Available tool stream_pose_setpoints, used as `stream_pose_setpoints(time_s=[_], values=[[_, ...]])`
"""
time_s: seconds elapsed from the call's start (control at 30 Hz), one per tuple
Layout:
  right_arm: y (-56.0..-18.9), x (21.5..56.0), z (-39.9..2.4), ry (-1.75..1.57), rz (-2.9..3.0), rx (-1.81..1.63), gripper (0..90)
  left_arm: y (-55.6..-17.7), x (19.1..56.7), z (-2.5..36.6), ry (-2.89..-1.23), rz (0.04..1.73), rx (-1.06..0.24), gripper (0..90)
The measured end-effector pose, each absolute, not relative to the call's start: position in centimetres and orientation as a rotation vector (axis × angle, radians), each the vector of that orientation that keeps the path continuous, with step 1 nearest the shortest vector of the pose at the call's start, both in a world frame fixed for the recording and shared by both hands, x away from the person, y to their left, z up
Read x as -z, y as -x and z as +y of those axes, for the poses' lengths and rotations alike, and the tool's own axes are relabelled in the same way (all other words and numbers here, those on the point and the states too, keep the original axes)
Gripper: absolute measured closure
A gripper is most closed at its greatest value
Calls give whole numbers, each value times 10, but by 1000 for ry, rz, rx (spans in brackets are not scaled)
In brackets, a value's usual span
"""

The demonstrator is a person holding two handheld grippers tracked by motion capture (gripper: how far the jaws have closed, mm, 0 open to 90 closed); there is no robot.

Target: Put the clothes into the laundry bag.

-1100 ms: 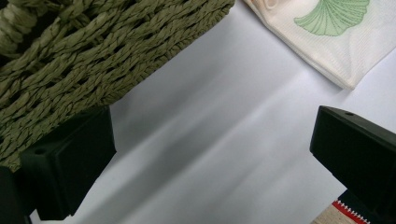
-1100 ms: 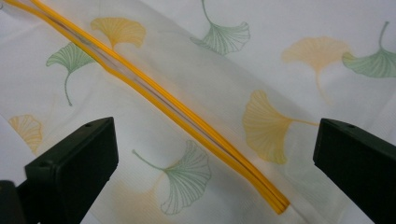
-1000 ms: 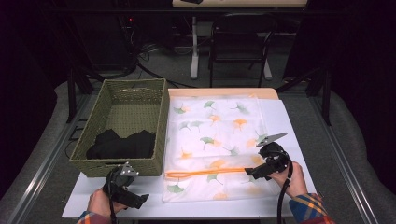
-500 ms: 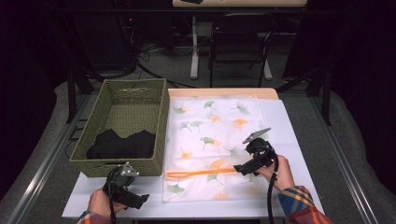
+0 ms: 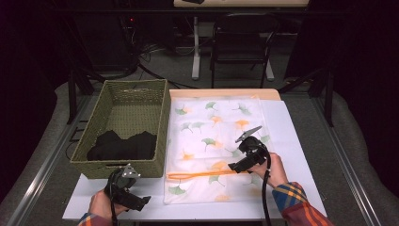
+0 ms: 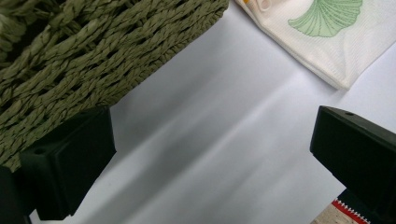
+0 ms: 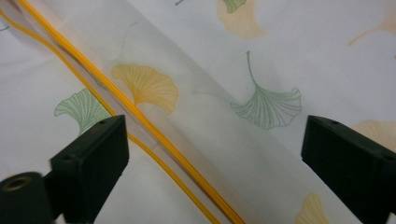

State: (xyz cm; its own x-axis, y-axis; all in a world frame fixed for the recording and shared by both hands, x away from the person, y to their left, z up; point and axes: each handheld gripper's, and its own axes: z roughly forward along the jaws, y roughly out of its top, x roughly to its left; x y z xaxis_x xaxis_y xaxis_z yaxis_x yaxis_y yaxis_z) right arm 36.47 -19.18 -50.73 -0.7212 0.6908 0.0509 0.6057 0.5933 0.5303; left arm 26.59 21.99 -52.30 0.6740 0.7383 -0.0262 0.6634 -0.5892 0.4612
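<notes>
One leaf-printed mesh bag on the bench, two grippers over it

From the high view, one white bag with an orange zipper (green and orange ginkgo leaves) is seen lying toward the bench's near edge, beside one woven basket. In the left gripper view, the left gripper is held wide open, empty. In the right gripper view, the right gripper, wide though just closing slightly, is poised over the zipper, nothing gripped.

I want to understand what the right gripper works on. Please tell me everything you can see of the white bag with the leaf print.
The white bag looks like thin, slightly see-through mesh fabric, printed with green and orange ginkgo leaves. It lies flat on the white sheet, right of the wicker basket. An orange zipper runs across its near part, and the right gripper view shows this opening edged in orange. The right gripper hovers at the zipper's right end, jaws apart and just closing a little, with fabric between them but not pinched.
</notes>
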Motion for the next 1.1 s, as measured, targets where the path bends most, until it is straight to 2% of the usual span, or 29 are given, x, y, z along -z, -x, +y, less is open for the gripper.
stream_pose_setpoints(time_s=[0.03,0.27,0.53,0.7,1.1], values=[[-366,508,-190,-1082,2657,-786,151,-266,523,220,-2457,1087,-231,1],[-369,515,-178,-1020,2691,-761,297,-266,523,221,-2453,1086,-228,1],[-368,528,-167,-933,2743,-649,389,-266,523,221,-2453,1082,-223,1],[-369,531,-167,-914,2760,-634,401,-266,524,220,-2460,1081,-227,1],[-368,538,-163,-901,2802,-602,353,-265,524,219,-2458,1081,-221,1]])
